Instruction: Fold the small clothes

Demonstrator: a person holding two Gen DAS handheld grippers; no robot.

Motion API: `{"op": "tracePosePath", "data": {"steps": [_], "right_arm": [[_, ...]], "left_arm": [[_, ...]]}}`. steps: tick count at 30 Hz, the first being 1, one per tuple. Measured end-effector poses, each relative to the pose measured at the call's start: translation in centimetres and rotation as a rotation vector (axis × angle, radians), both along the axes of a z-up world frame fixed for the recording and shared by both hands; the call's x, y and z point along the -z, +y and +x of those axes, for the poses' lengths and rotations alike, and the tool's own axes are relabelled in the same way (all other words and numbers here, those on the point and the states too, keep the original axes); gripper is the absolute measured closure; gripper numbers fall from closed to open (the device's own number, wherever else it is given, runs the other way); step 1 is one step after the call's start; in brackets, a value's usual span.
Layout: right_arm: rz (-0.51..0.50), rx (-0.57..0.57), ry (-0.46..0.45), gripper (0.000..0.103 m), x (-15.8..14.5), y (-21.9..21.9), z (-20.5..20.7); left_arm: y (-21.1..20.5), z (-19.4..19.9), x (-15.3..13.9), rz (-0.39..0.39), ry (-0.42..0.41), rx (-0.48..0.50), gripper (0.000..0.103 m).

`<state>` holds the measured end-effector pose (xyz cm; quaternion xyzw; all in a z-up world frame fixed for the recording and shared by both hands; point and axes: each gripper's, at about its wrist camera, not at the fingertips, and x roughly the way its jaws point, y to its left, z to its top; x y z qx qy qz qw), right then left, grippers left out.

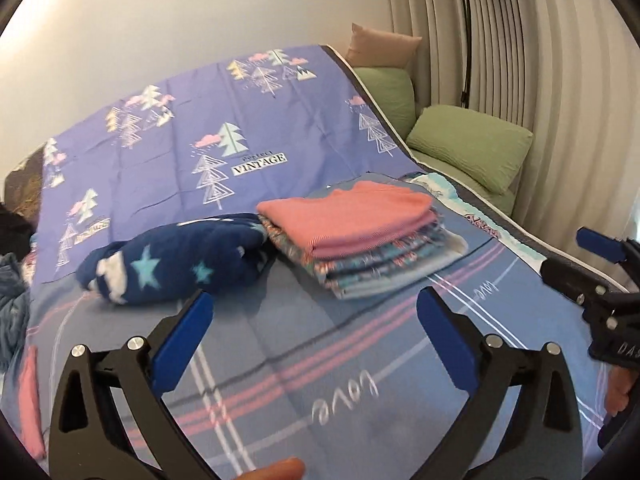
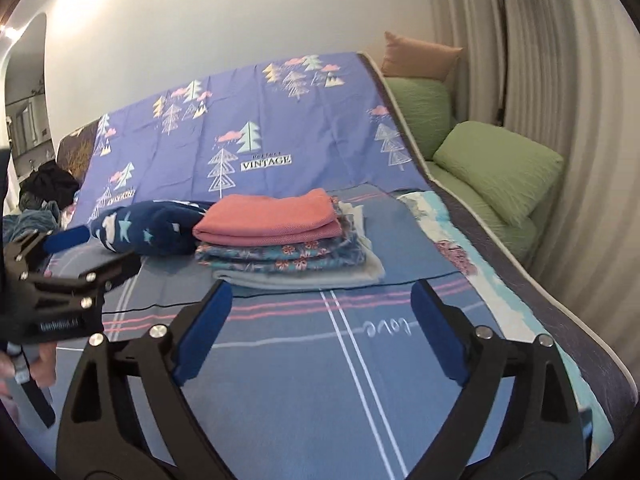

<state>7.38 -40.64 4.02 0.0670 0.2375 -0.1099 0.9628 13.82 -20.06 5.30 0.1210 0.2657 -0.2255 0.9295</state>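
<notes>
A stack of folded small clothes point(image 1: 360, 236) lies on the bed, with a pink folded piece point(image 1: 348, 216) on top and floral and grey pieces under it. The stack also shows in the right wrist view point(image 2: 288, 248), with the pink piece point(image 2: 268, 218) on top. A navy star-print garment point(image 1: 176, 260) lies bunched left of the stack, also seen in the right wrist view point(image 2: 148, 228). My left gripper point(image 1: 314, 312) is open and empty, above the bedsheet short of the clothes. My right gripper point(image 2: 322, 300) is open and empty, just in front of the stack.
The bed is covered by a blue striped sheet point(image 1: 320, 380) and a purple tree-print cover point(image 1: 240, 120). Green pillows point(image 1: 472, 148) and a tan cushion point(image 1: 380, 46) lie at the right by the curtain. A pile of dark clothes point(image 2: 44, 192) sits at the far left.
</notes>
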Motion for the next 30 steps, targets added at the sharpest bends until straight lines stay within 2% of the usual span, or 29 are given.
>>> {"op": "tracePosePath", "data": {"steps": [7, 13, 22, 30], "right_arm": [[-0.027, 0.002, -0.018, 0.002, -2.4, 2.9, -5.9], [0.025, 0.002, -0.033, 0.002, -3.3, 3.8, -10.7], [0.05, 0.002, -0.005, 0.002, -3.0, 4.6, -14.5], [0.039, -0.003, 0.009, 0.002, -2.9, 5.0, -15.9]], "left_arm": [[2.4, -7.5, -2.8, -0.029, -0.08, -0.005, 0.001], [3.8, -12.5, -4.0, -0.035, -0.117, -0.015, 0.001], [4.7, -17.3, -3.8, -0.016, -0.114, 0.0, 0.001], [5.0, -19.2, -3.4, -0.023, -0.088, -0.002, 0.001]]}}
